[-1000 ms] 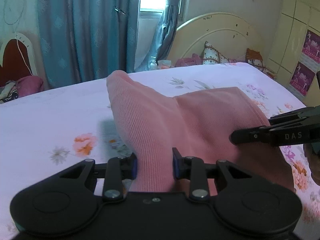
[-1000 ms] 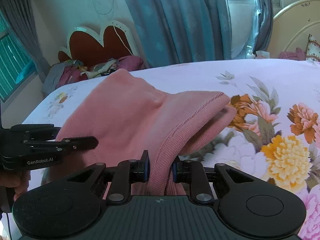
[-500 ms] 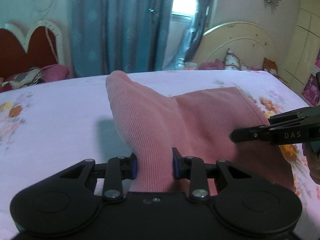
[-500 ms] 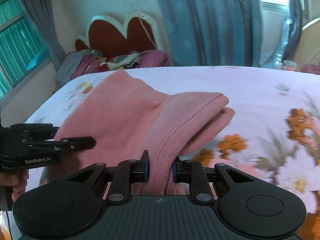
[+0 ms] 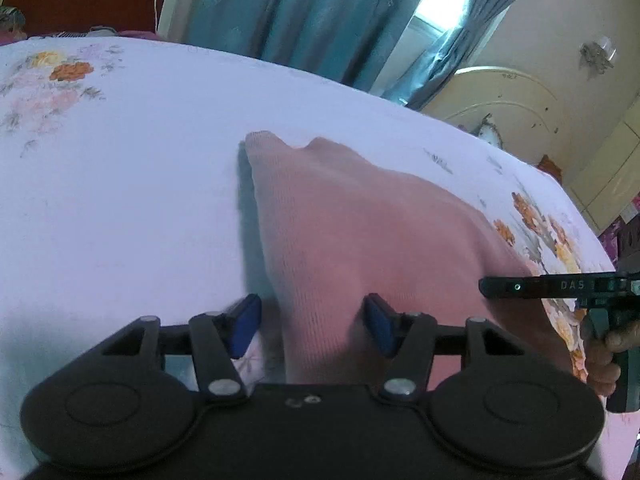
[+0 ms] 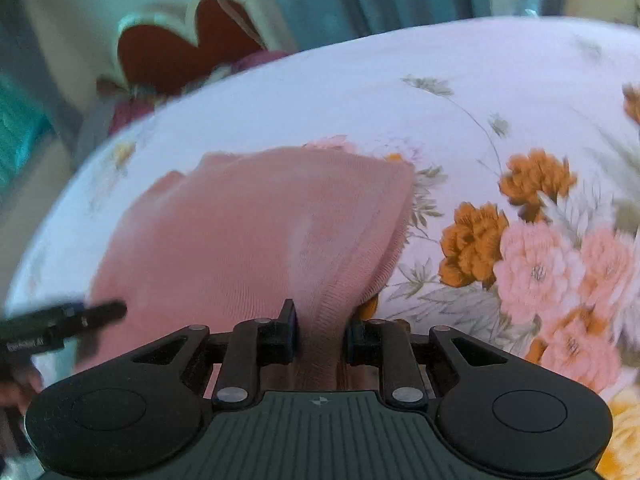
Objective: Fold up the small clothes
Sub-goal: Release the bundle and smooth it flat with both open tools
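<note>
Left gripper (image 5: 312,322) has popped open since half a second ago — the blue pads (image 5: 245,326) now stand wide apart on either side of the pink knit garment (image 5: 360,232) instead of pinching it, so that side looks let go. In this view the garment lies down on the floral bedsheet (image 5: 120,180), stretching away from the near edge toward the headboard end, much flatter than the raised hump it was before; the right gripper's finger shows at the right edge. Over on the right wrist view, the right gripper (image 6: 320,334) is blurry from motion but its pads sit close against a ridge of the pink knit garment (image 6: 240,232) — looks clamped on it, though the gap seems a touch wider than earlier. The garment sits toward the sheet's (image 6: 360,80) left side, beside the orange flowers. My guess: this fold is being laid down and the right side releases next.
</note>
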`<state>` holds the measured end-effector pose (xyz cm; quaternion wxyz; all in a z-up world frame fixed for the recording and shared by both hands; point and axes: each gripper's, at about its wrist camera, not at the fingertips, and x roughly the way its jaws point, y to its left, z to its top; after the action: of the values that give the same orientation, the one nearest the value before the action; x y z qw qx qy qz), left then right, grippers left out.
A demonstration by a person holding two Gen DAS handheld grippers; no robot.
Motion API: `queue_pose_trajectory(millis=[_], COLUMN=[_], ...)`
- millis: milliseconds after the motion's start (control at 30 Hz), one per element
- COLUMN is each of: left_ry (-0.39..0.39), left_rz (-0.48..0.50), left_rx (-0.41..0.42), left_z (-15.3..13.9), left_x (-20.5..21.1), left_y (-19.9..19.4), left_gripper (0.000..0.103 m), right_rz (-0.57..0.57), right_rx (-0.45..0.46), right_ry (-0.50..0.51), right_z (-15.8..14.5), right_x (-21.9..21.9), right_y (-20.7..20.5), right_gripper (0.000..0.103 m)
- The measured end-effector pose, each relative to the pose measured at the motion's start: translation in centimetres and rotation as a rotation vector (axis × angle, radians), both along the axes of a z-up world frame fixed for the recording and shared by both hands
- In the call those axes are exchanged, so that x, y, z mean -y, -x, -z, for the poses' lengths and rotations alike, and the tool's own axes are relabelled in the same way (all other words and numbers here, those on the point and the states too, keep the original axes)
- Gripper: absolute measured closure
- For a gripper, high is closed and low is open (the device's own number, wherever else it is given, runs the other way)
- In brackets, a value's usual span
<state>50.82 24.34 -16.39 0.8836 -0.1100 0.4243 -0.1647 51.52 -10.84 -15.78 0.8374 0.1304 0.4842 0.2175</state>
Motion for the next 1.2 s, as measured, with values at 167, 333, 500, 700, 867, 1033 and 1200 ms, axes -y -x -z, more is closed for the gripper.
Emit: queue_pose_trajectory(millis=[167, 333, 500, 700, 867, 1033, 1200], left_ry=[-0.073, -0.067, -0.098, -0.203, -0.153, -0.072, -0.070], left_rz=[0.045, 0.071, 0.167, 0.192, 0.206, 0.172, 0.153], left_rx=[0.034, 0.173, 0.161, 0.098, 0.141, 0.151, 0.115], left_z=[-1.5, -4.8, -3.6, -2.3, -4.0, -4.1, -2.8], left_x=[0.4, -0.6, 2.6, 4.6, 3.3, 2.3, 3.2], left_y=[-0.1, 0.3, -2.5, -2.9, 0.4, 5.0, 6.9], left_gripper=[0.037, 0.058, 0.059, 0.062, 0.074, 0.081, 0.084], right_rz=[0.013, 0.046, -0.101, -0.019, 0.025, -0.055, -0.271], right_rx=[0.005, 0.159, 0.178, 0.135, 0.185, 0.224, 0.242], right_ry=[0.034, 0.097, 0.235, 0.315, 0.284, 0.209, 0.263], right_z=[-0.6, -4.6, -3.1, -0.2, -2.9, -5.4, -4.5], right_x=[0.1, 0.8, -3.3, -1.9, -0.6, -0.2, -3.6], right_y=[-0.2, 0.5, -1.2, -2.6, 0.7, 6.1, 9.1], right_gripper=[0.069, 0.056, 0.091, 0.103, 0.103, 0.057, 0.101])
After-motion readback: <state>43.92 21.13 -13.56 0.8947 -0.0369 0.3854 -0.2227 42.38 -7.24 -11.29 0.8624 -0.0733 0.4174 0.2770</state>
